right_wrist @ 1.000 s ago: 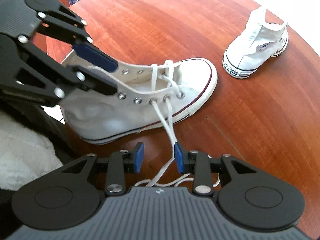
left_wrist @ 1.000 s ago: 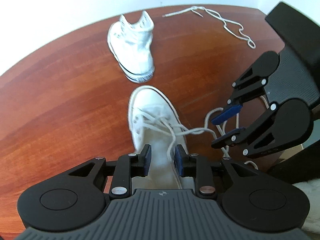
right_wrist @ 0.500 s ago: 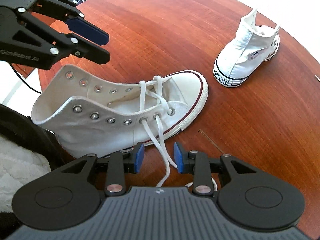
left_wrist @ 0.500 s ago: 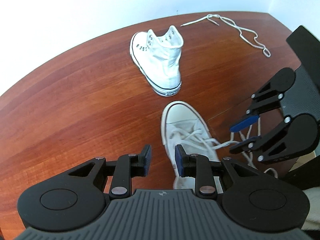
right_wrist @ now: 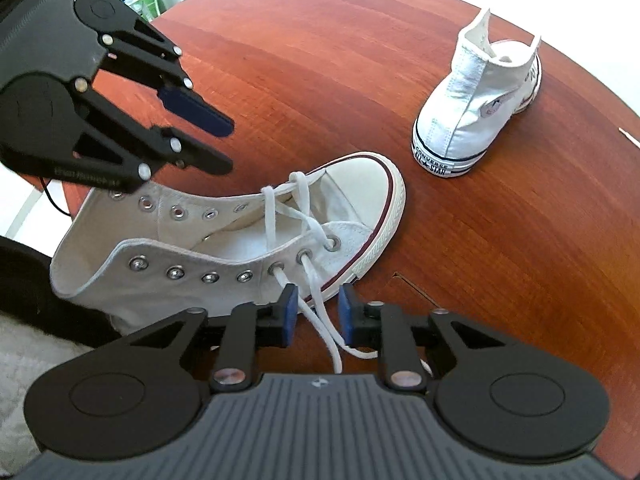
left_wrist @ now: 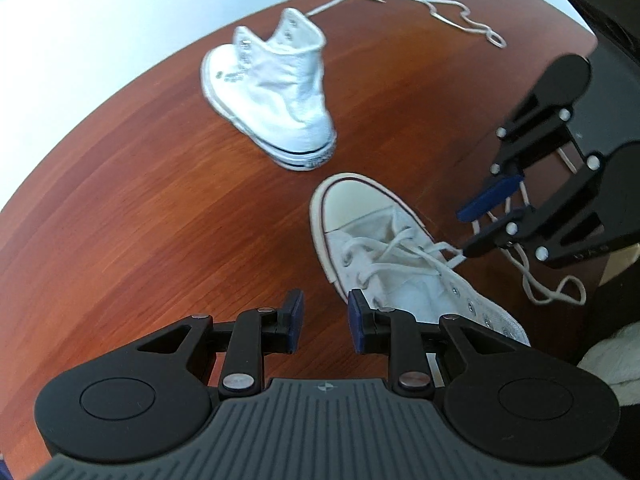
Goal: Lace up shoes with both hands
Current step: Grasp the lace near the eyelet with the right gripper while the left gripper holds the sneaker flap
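Shoe nearest me (right_wrist: 224, 248), the white hi-top w/ the red-striped sole, is lying tilted on the wood table (right_wrist: 320, 60), toe pointing away, laced only thru the bottom few eyelet pairs; upper eyelets are sitting bare. Its two loose lace ends (right_wrist: 320, 312) are running out of the near-side eyelets and down btwn the pads of my right gripper (right_wrist: 314, 312). Those jaws have just been closing, but I'm seeing a gap each side of the laces, so not pinching yet, still open around them. My left gripper (left_wrist: 322, 314) is hanging just beside the shoe's far side, jaws also just closing, part-open w/ nothing btwn them but bare table.

To do this step well, I'd say: I'm needing to close the right pads on one lace only, near its tip, so the ends don't get dragged together, then steer it at the next bare eyelet while the left steadies the upper.

Farther off, the 2nd shoe (right_wrist: 480, 112) is standing upright, no lace in it that I can make out; inside mostly hidden. Beyond it, the spare lace (left_wrist: 440, 8) is lying loose near the table's far edge.
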Demonstrator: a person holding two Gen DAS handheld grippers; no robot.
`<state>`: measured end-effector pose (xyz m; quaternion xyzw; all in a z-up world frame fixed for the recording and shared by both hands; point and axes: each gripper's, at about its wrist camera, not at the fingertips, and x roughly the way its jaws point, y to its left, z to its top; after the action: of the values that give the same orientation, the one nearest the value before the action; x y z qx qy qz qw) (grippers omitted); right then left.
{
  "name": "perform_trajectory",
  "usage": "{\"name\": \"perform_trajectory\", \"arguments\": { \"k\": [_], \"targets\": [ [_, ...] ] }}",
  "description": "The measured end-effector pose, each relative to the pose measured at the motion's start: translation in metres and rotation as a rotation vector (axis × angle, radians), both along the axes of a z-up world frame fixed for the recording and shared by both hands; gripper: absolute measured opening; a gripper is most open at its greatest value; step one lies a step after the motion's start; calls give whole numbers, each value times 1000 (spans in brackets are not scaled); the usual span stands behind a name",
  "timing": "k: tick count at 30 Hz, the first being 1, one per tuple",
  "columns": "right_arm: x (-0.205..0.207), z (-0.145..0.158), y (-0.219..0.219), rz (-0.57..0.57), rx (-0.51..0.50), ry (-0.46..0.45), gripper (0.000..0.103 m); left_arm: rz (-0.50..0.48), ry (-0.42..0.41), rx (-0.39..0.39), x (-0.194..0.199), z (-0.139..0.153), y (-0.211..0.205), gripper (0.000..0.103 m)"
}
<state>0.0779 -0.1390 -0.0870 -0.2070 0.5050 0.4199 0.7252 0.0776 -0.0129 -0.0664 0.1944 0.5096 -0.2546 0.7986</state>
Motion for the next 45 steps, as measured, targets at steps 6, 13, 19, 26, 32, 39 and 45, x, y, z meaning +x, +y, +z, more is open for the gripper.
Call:
{"name": "perform_trajectory", "arguments": {
  "k": [6, 13, 19, 26, 32, 39, 45],
  "targets": [
    [1, -6, 5, -22, 3, 10, 20, -97, 25, 8, 2, -13, -13, 14],
    [2, -13, 10, -42, 11, 33, 20, -149, 31, 12, 4, -17, -22, 13],
    [4, -17, 16, -41, 9, 38, 20, -210, 10, 37, -1, -23, -35, 10],
    [6, -18, 15, -50, 12, 46, 20, -231, -1, 19, -2, -26, -36, 9],
    [6, -20, 16, -57, 18, 61, 4, -227, -14, 11, -3, -27, -37, 3],
    [3, -18, 14, -62, 40, 85, 2, -165, 16, -58, -1, -17, -27, 2],
    [-1, -12, 11, -50, 50, 95, 1, -146, 46, -103, -3, -10, -20, 2]
  ]
}}
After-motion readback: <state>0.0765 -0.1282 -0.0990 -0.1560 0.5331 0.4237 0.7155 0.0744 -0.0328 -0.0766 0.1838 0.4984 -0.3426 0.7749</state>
